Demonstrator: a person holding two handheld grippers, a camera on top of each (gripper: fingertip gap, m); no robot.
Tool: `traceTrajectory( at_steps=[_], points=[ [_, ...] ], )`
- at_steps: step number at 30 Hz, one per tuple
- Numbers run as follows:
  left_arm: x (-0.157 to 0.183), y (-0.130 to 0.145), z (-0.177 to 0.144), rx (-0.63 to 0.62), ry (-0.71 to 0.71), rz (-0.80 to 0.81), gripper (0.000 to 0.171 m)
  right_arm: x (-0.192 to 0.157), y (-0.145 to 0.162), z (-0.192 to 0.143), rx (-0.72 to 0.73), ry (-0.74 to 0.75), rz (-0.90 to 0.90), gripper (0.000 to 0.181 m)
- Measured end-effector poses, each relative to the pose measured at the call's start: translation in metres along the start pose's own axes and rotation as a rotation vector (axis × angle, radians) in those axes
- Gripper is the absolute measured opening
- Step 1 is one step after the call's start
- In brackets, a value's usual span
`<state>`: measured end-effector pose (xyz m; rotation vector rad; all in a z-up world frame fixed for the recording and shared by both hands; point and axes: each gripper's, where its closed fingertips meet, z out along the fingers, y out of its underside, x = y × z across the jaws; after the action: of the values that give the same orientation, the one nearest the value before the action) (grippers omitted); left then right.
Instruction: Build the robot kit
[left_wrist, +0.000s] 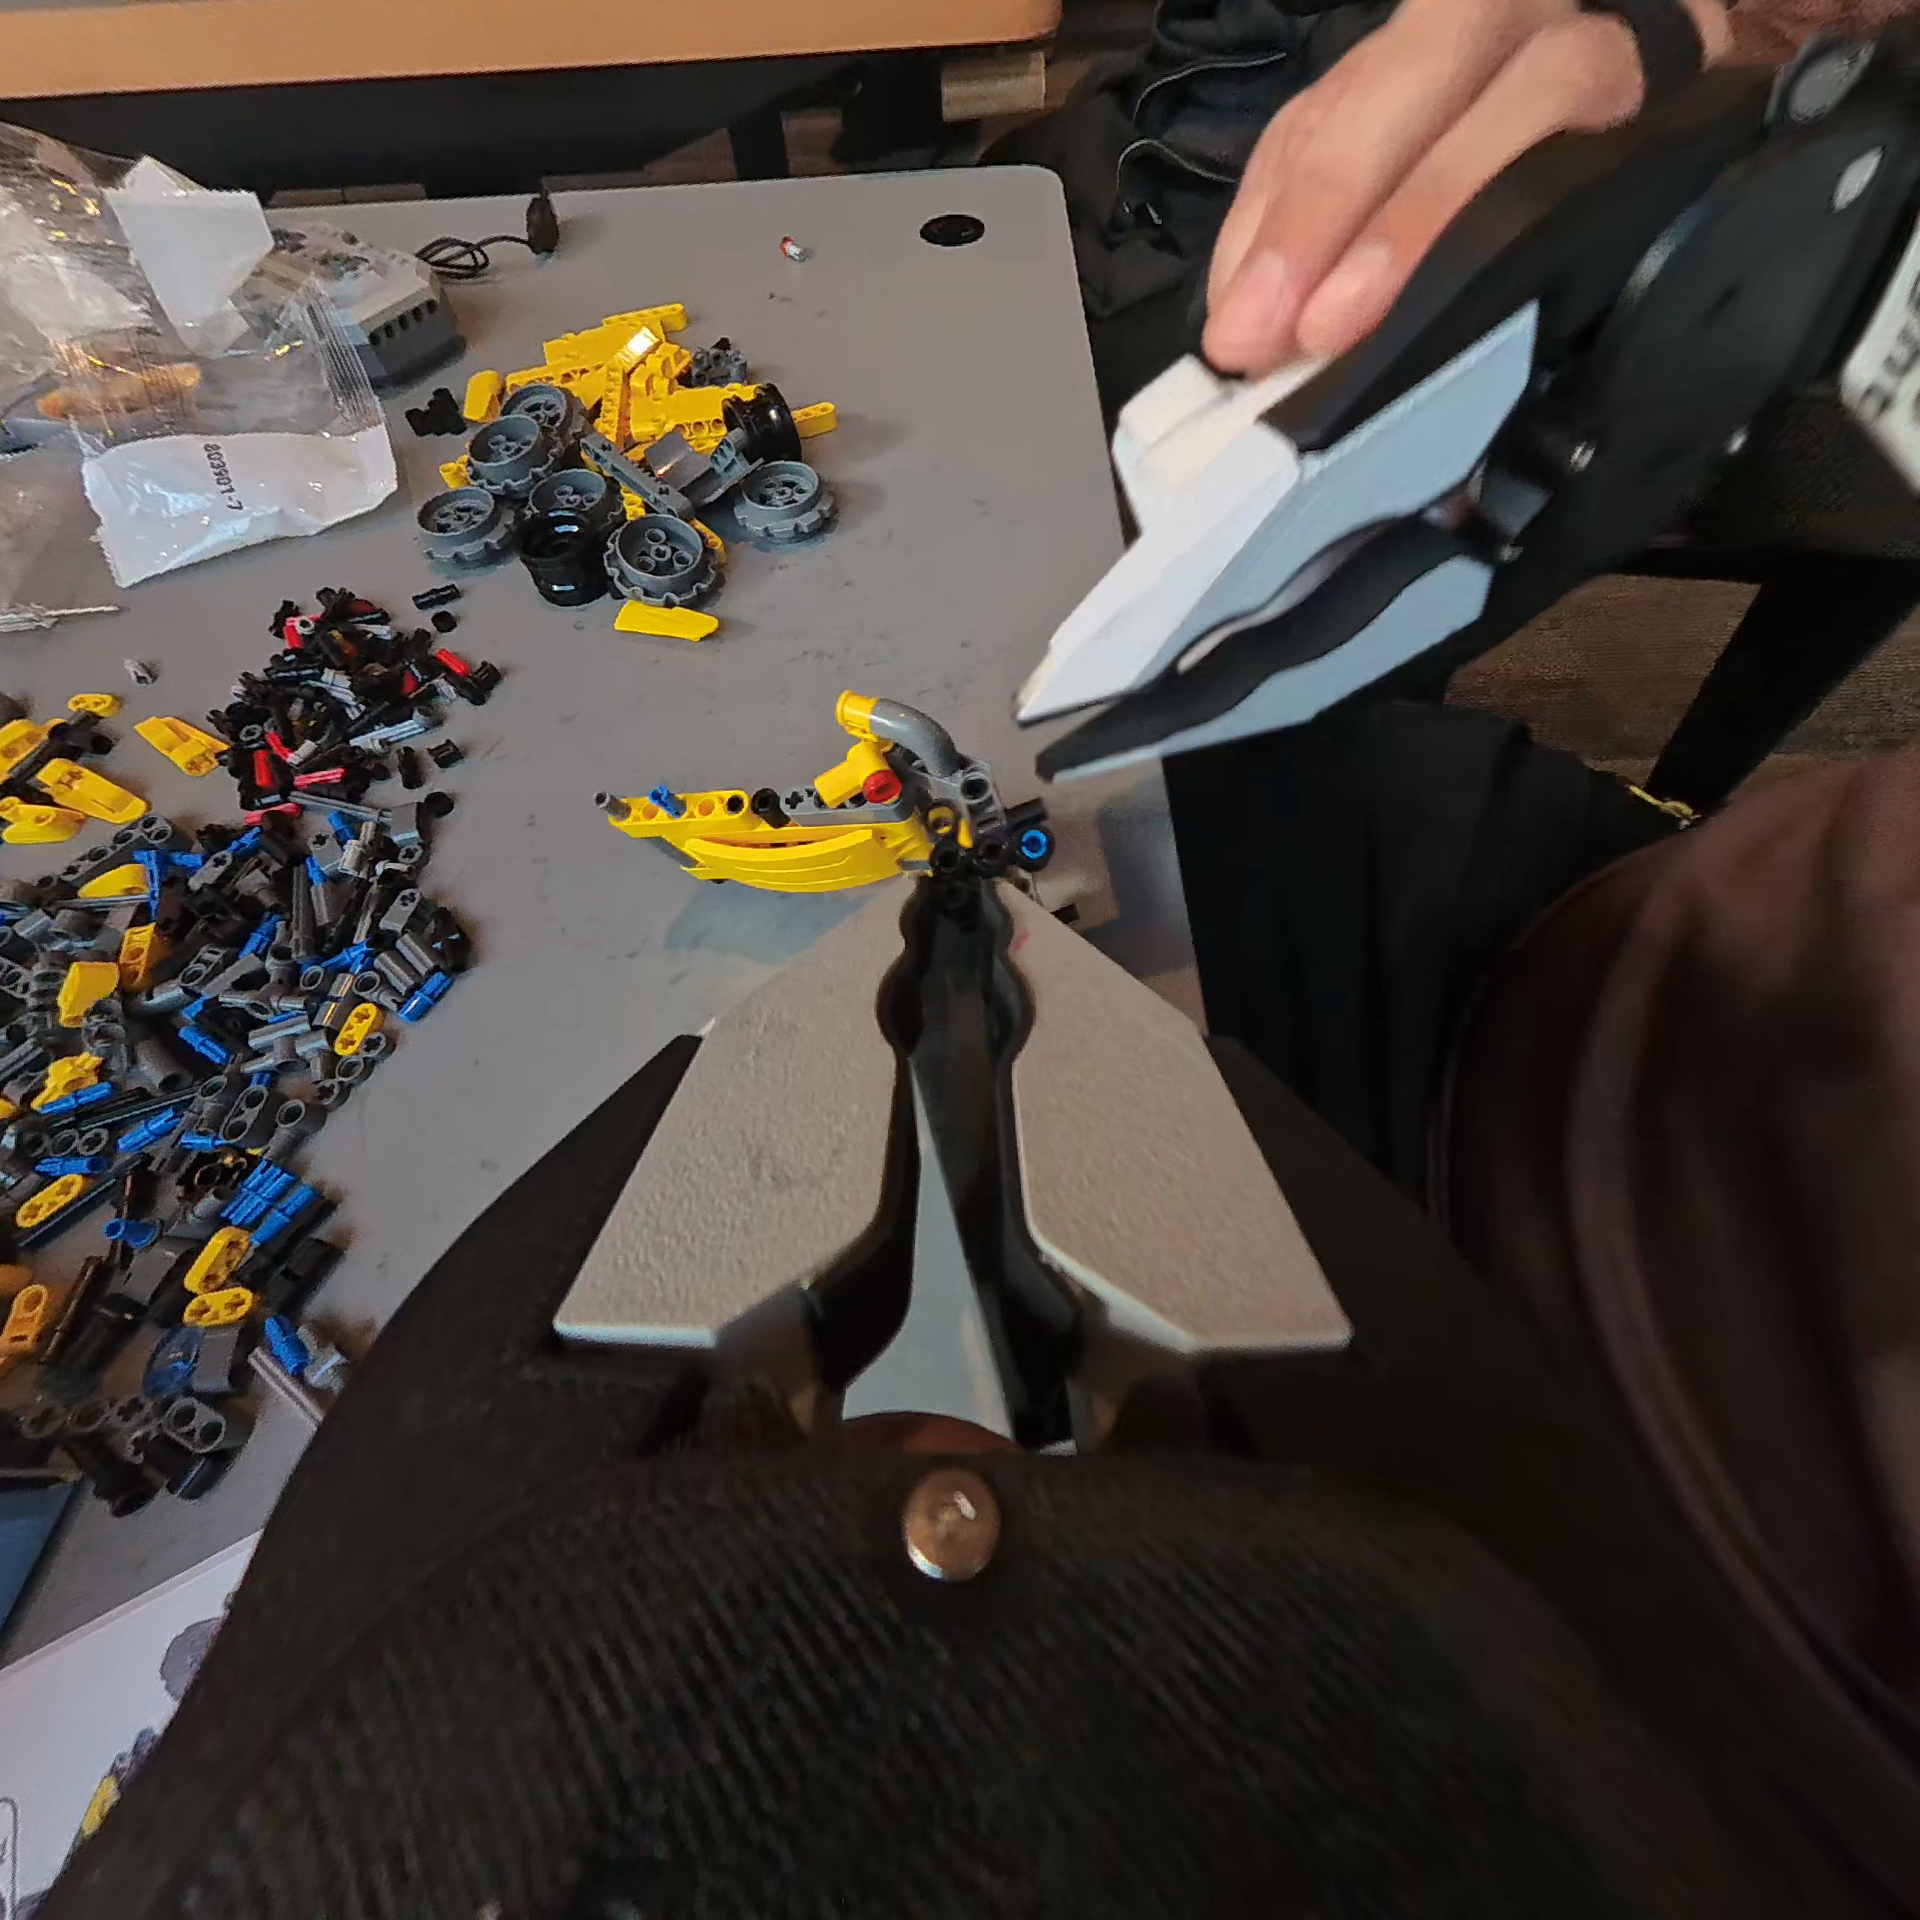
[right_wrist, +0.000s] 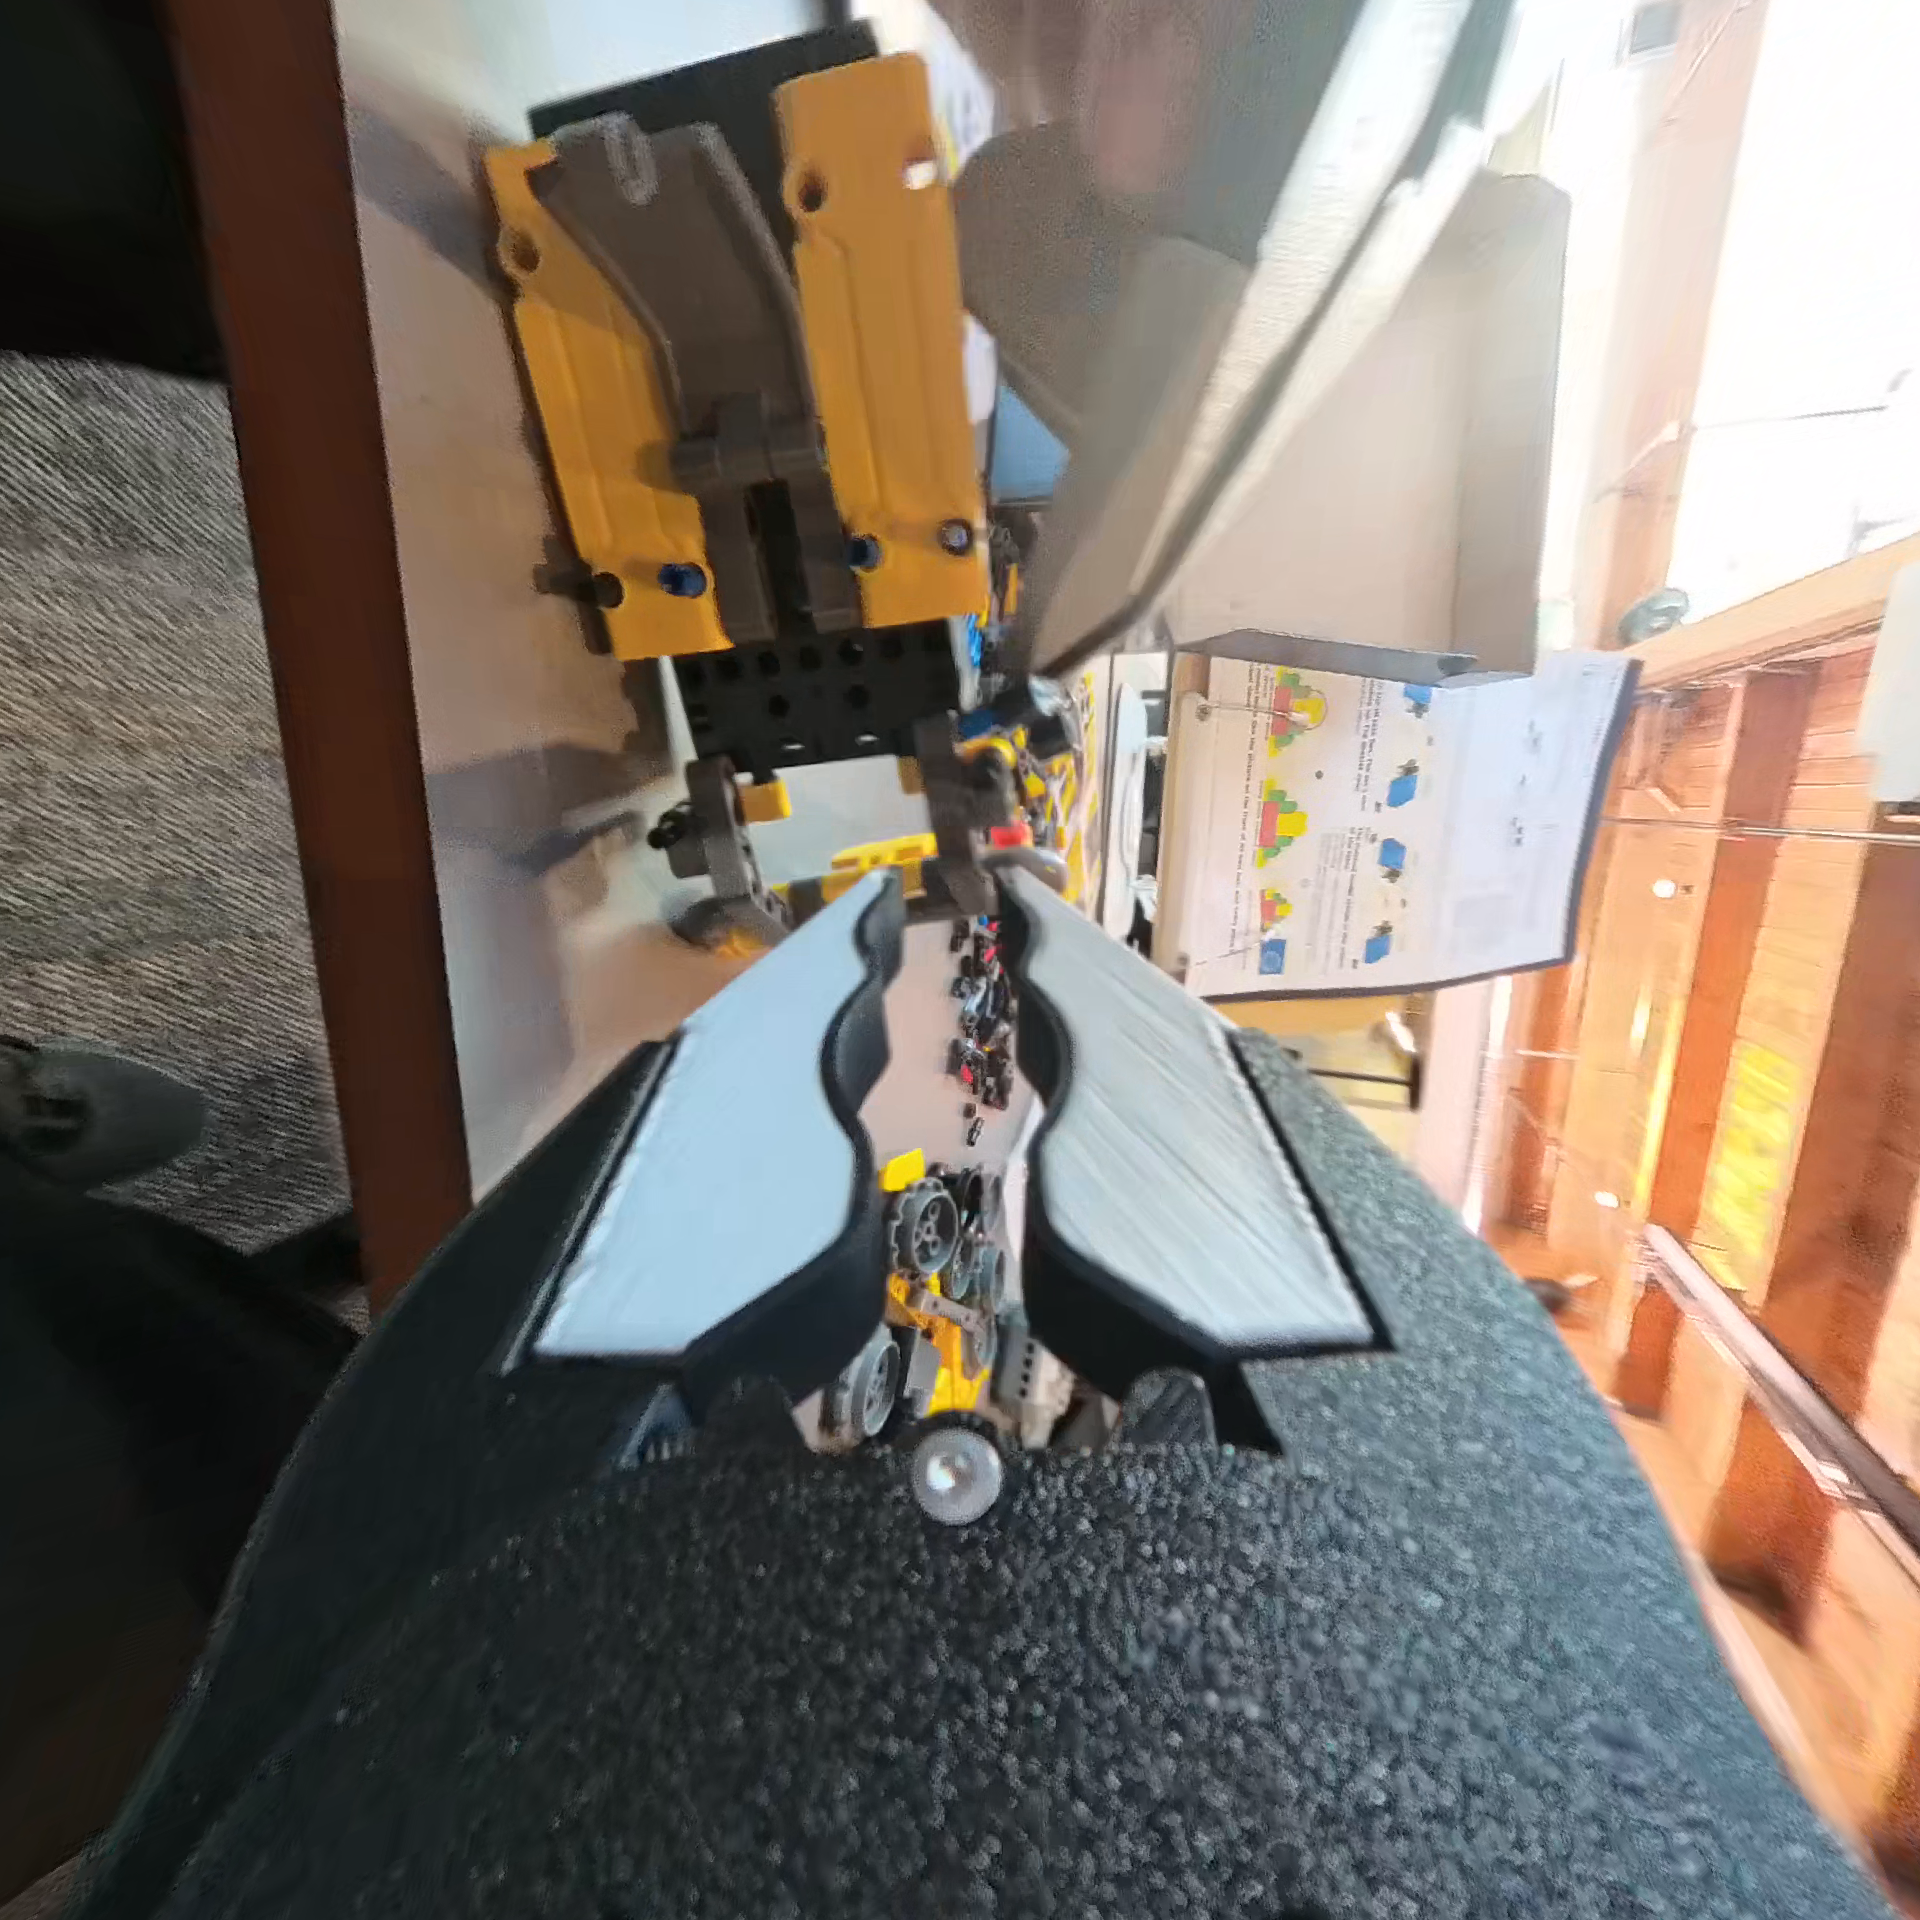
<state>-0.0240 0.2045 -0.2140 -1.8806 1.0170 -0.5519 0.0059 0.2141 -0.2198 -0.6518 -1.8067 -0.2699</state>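
My left gripper (left_wrist: 961, 883) is shut on the right end of a small yellow and grey brick assembly (left_wrist: 821, 821) with a curved grey tube, holding it just above the grey table (left_wrist: 914, 416). My right gripper (left_wrist: 1039, 743), held by a hand (left_wrist: 1382, 177), hovers just up and right of that end, with its jaws a narrow gap apart and empty. In the right wrist view its tips (right_wrist: 948, 899) sit close to the assembly (right_wrist: 1003, 800), which is seen edge-on. A larger yellow, grey and black model (right_wrist: 748, 416) lies beyond, by the table's brown edge.
Several grey wheels and yellow beams (left_wrist: 623, 457) lie piled at the back. Small black, blue, grey and yellow pins (left_wrist: 208, 987) cover the left. Plastic bags (left_wrist: 177, 384) and a grey box (left_wrist: 405, 322) sit at the far left. Printed pages (right_wrist: 1392, 821) stand nearby. The table's right edge is close. Some 4 centimetres of space lies between my two pairs of fingers.
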Motion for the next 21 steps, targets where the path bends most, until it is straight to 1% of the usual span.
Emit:
traceTrajectory(
  at_steps=[2, 3, 5, 6, 7, 8, 9, 10, 11, 16, 19, 21],
  points=[
    [-0.002, 0.000, -0.002, 0.003, 0.006, -0.015, 0.005, 0.022, 0.004, -0.007, 0.032, -0.019, 0.112, 0.004],
    [-0.003, 0.000, -0.002, 0.008, 0.016, -0.029, 0.005, 0.031, 0.005, -0.009, 0.063, -0.059, 0.202, 0.003],
    [-0.004, 0.000, -0.002, 0.014, 0.036, -0.056, 0.004, 0.040, 0.000, -0.008, 0.146, -0.219, 0.399, 0.008],
    [-0.005, 0.001, -0.002, 0.008, 0.036, -0.061, 0.005, 0.039, -0.007, -0.008, 0.200, -0.332, 0.479, 0.024],
    [-0.005, 0.002, -0.002, 0.002, 0.039, -0.062, 0.005, 0.033, -0.016, -0.009, 0.251, -0.466, 0.532, 0.029],
    [-0.004, 0.002, -0.003, -0.004, 0.043, -0.062, 0.005, 0.030, -0.022, -0.007, 0.285, -0.561, 0.566, 0.029],
    [-0.003, 0.002, -0.003, -0.009, 0.043, -0.059, 0.005, 0.029, -0.027, -0.004, 0.312, -0.626, 0.583, 0.040],
    [-0.003, 0.001, -0.004, -0.014, 0.041, -0.053, 0.005, 0.027, -0.033, -0.002, 0.336, -0.691, 0.582, 0.046],
    [-0.002, 0.000, -0.005, -0.021, 0.042, -0.050, 0.005, 0.025, -0.036, 0.001, 0.350, -0.739, 0.573, 0.036],
    [-0.004, -0.001, -0.006, -0.049, 0.027, -0.058, 0.005, 0.008, -0.037, 0.021, 0.282, -0.895, 0.515, 0.039],
    [-0.003, 0.000, -0.005, -0.068, 0.037, -0.067, 0.005, 0.007, -0.035, 0.025, 0.290, -0.889, 0.483, 0.025],
    [-0.006, 0.001, -0.004, -0.079, 0.018, -0.066, 0.005, 0.009, -0.035, 0.026, 0.303, -0.898, 0.511, 0.025]
  ],
)
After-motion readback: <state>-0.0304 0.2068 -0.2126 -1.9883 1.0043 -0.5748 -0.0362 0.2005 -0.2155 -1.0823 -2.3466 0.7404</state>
